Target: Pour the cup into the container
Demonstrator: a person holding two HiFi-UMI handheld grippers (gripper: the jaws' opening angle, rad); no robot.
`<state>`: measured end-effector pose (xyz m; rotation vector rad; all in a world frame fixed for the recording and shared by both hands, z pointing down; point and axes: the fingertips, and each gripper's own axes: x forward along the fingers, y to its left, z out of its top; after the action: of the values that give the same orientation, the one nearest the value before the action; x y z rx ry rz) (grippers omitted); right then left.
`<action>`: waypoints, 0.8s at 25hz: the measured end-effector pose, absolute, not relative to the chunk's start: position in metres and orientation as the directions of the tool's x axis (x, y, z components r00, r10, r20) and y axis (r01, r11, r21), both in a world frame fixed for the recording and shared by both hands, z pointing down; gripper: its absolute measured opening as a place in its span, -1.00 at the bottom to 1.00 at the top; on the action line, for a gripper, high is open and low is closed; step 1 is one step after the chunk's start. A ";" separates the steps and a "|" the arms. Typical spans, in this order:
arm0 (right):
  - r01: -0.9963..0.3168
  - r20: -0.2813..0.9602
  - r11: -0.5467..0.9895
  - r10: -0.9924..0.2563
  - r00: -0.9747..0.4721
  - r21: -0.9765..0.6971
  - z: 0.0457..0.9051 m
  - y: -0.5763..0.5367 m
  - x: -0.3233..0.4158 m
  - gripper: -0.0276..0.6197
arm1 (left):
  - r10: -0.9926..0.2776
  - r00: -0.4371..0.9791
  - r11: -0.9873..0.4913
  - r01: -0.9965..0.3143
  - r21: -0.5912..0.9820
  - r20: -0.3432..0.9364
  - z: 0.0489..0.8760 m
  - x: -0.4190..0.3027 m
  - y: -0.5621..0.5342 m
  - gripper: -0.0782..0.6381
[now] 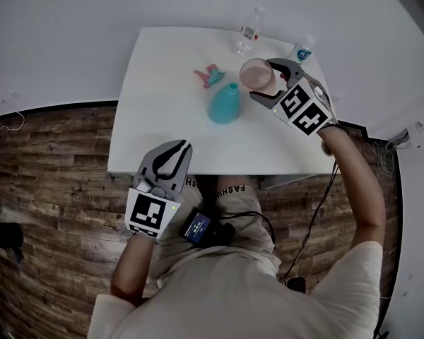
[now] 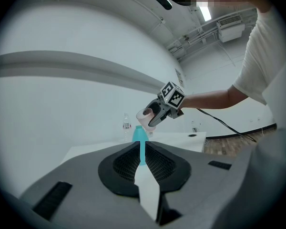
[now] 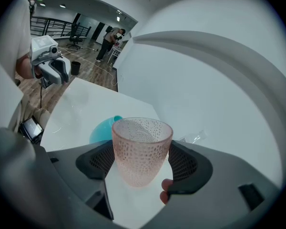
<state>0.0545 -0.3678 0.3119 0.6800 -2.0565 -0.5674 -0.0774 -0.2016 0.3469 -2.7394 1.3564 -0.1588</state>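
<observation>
Right gripper (image 1: 263, 81) clamps cup (image 1: 255, 73) above container (image 1: 225, 104), mid-table (image 1: 162, 119).

Pink dimpled cup (image 1: 256, 75) tilts aloft near the upright teal container (image 1: 224, 104).

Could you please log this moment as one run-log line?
right gripper: shut on pink cup, tilted near teal container | left gripper: shut, empty, at table edge

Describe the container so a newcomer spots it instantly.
On the white table, look near the middle, by the pink cup held by the right gripper. The container is the teal, cone-shaped bottle; the bottles at the far edge are clear.
</observation>
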 end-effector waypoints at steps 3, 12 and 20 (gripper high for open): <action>-0.237 0.598 0.737 -0.660 -0.454 0.633 0.312 -0.368 0.054 0.19 | -0.796 0.603 -0.605 -0.787 -0.121 0.057 0.346 -0.078 -0.201 -0.71; -0.208 0.612 0.731 -0.666 -0.427 0.650 0.316 -0.373 0.051 0.19 | -0.797 0.602 -0.604 -0.788 -0.120 0.058 0.347 -0.079 -0.201 -0.70; -0.190 0.616 0.722 -0.674 -0.408 0.665 0.316 -0.374 0.049 0.19 | -0.798 0.599 -0.602 -0.791 -0.114 0.061 0.350 -0.082 -0.200 -0.71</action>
<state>0.0492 -0.3741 0.3162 0.6621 -1.9556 -0.6281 -0.0818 -0.2000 0.3503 -2.7418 1.3647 -0.1617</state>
